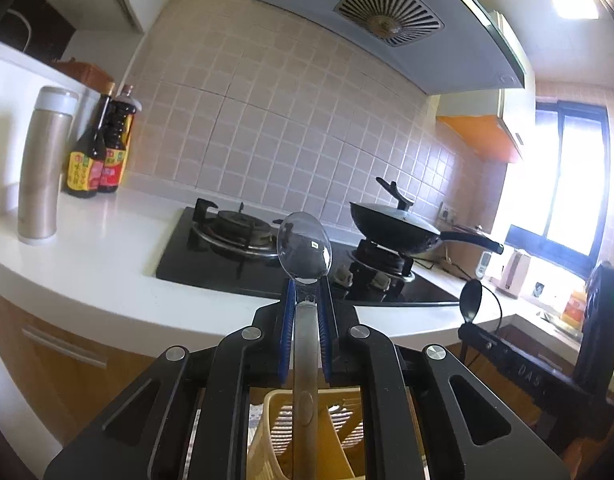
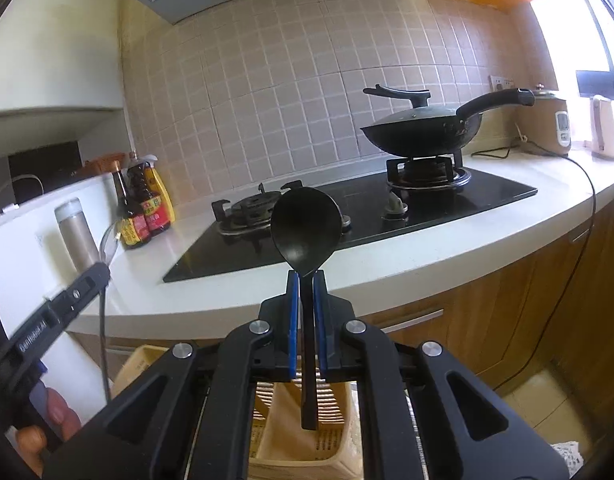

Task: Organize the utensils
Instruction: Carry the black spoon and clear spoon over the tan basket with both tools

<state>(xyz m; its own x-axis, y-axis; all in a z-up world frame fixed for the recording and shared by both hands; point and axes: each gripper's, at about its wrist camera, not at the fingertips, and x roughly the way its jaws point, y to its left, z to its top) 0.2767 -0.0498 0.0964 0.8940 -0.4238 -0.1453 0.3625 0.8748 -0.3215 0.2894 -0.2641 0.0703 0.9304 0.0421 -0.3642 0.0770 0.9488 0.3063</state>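
Steel spoon (image 1: 304, 248) and black spoon (image 2: 306, 236) stand upright, bowls up, handles above yellow slatted caddy (image 2: 303, 436).

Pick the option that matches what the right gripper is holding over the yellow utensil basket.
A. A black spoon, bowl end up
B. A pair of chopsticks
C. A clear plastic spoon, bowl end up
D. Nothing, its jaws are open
A: the right gripper is shut on the black spoon, bowl up, with the handle hanging down over the yellow utensil basket.
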